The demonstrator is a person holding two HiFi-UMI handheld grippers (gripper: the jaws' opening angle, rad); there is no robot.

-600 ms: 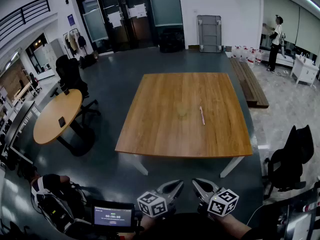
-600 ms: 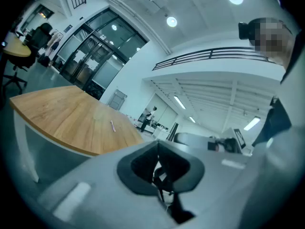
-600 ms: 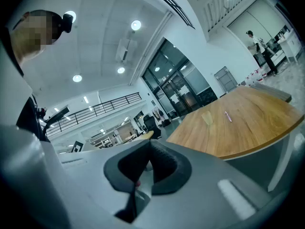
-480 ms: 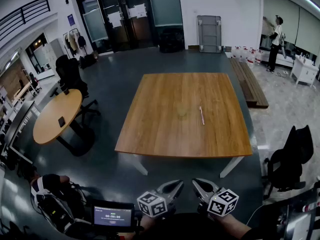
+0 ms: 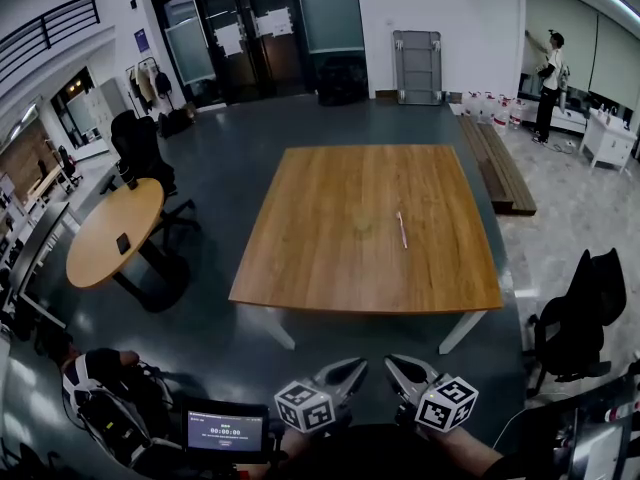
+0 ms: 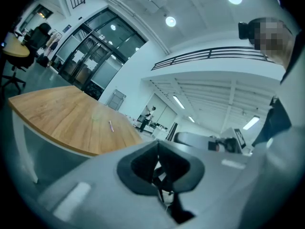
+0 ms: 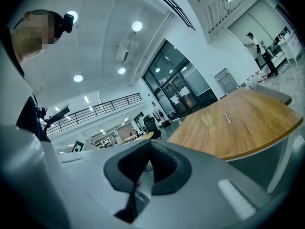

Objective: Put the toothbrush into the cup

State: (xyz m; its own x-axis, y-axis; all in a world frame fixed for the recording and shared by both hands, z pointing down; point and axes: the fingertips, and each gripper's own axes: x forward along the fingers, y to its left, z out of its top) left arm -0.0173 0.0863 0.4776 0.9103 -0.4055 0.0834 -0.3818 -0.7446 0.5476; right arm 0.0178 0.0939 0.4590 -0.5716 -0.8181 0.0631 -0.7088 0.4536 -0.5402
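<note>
A pink-and-white toothbrush [image 5: 402, 230] lies flat on the square wooden table [image 5: 330, 268], right of centre. A small translucent cup [image 5: 363, 223] stands upright just left of it, a short gap between them. Both grippers hang well short of the table's near edge, above the floor. My left gripper [image 5: 346, 373] and right gripper [image 5: 404, 373] sit side by side, jaws shut and empty. The left gripper view has its closed tips [image 6: 157, 144] low, with the toothbrush [image 6: 110, 126] and cup [image 6: 96, 117] far off. From the right gripper [image 7: 148, 144], the cup [image 7: 207, 120] and toothbrush [image 7: 227, 119] are distant too.
A round wooden table [image 5: 110, 233] with office chairs stands at the left. A black chair [image 5: 585, 318] sits by the table's right corner, and a low bench [image 5: 497, 163] runs along its right side. A person [image 5: 550, 83] stands far back right. A small screen [image 5: 225, 432] is at the bottom.
</note>
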